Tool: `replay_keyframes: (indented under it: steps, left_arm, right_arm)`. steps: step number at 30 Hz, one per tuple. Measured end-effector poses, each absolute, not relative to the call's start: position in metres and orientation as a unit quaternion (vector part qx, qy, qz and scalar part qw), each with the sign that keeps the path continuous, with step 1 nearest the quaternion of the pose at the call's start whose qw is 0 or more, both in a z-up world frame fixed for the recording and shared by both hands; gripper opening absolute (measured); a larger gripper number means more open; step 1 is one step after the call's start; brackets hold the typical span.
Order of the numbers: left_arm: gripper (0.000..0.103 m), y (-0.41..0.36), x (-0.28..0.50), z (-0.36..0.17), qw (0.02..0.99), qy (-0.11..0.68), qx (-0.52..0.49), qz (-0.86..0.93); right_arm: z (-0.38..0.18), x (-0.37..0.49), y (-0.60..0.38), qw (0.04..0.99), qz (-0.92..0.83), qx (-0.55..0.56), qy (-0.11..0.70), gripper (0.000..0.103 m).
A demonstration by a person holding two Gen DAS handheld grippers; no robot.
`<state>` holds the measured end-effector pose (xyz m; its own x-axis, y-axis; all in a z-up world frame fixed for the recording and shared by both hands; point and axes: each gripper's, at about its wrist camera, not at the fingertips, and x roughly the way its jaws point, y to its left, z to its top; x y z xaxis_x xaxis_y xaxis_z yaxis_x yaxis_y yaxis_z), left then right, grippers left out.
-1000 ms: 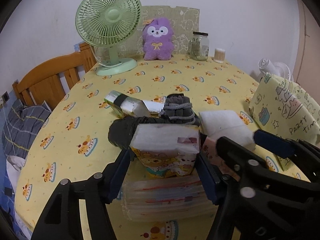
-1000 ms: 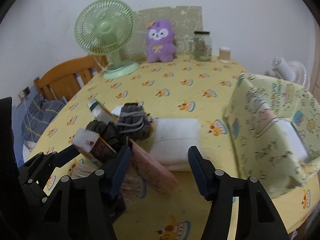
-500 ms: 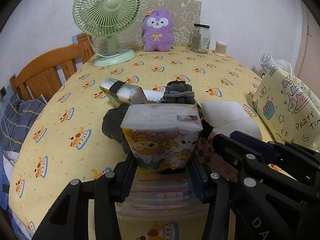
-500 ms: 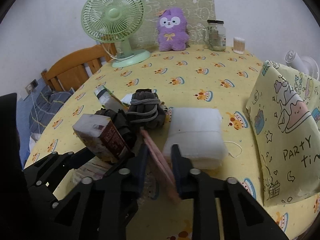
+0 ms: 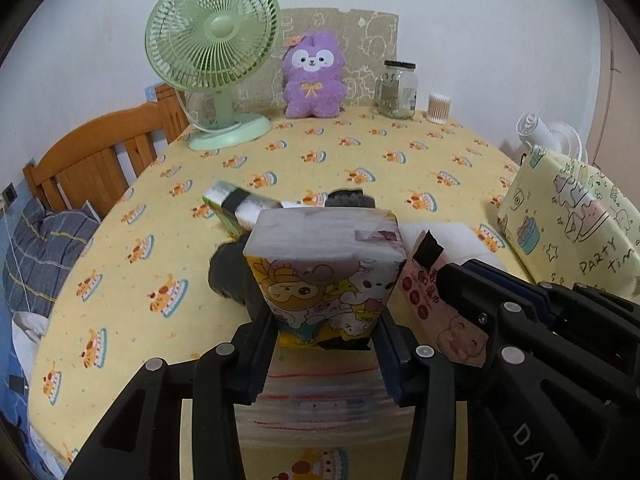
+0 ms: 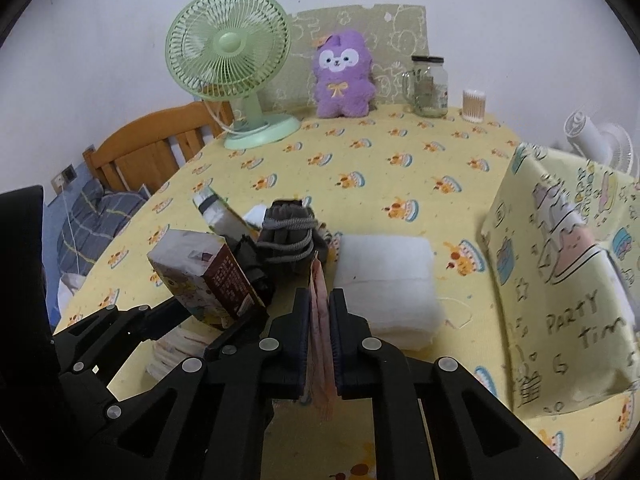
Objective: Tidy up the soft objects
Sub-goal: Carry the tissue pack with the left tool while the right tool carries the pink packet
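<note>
My left gripper (image 5: 326,340) is shut on a tissue pack (image 5: 324,272) printed with cartoon animals, which it holds upright just above a stack of clear-wrapped packs (image 5: 320,404). My right gripper (image 6: 320,320) is shut on a thin pink packet (image 6: 319,292), held edge-on between its jaws. In the right wrist view the tissue pack (image 6: 200,276) and left gripper (image 6: 160,320) sit at the left. Behind them on the table lie a folded white pad (image 6: 388,280), a grey bundle tied with cord (image 6: 288,236), a dark cloth (image 5: 228,276) and a green-and-white pack (image 5: 236,208).
A yellow "Party Time" bag (image 6: 568,280) stands at the right. At the back of the yellow tablecloth (image 5: 360,160) are a green fan (image 5: 212,48), a purple plush (image 5: 314,76), a glass jar (image 5: 398,90) and a cotton swab tub (image 5: 439,108). A wooden chair (image 5: 100,160) stands left.
Both grippers' jaws closed: the left onto the cartoon tissue pack, the right onto the pink packet, which now stands upright between its jaws. Both views drew slightly closer to the pile.
</note>
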<state>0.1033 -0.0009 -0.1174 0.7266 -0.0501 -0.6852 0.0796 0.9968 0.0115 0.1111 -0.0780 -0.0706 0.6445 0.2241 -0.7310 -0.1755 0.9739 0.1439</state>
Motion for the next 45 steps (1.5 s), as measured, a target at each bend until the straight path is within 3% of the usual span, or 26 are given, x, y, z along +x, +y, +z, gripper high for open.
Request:
replay_keyframes:
  steps: [24,45]
  left_arm:
    - [0.047,-0.019,0.089,-0.036,0.95,0.308,0.018,-0.047]
    - [0.047,-0.038,0.093,-0.007,0.958,0.284,0.021,-0.045]
  right_arm:
    - [0.016,0.102,-0.098,0.932,0.073,0.023,0.355,0.012]
    - [0.042,0.11,-0.119,0.941,0.077,0.029,0.33,0.012]
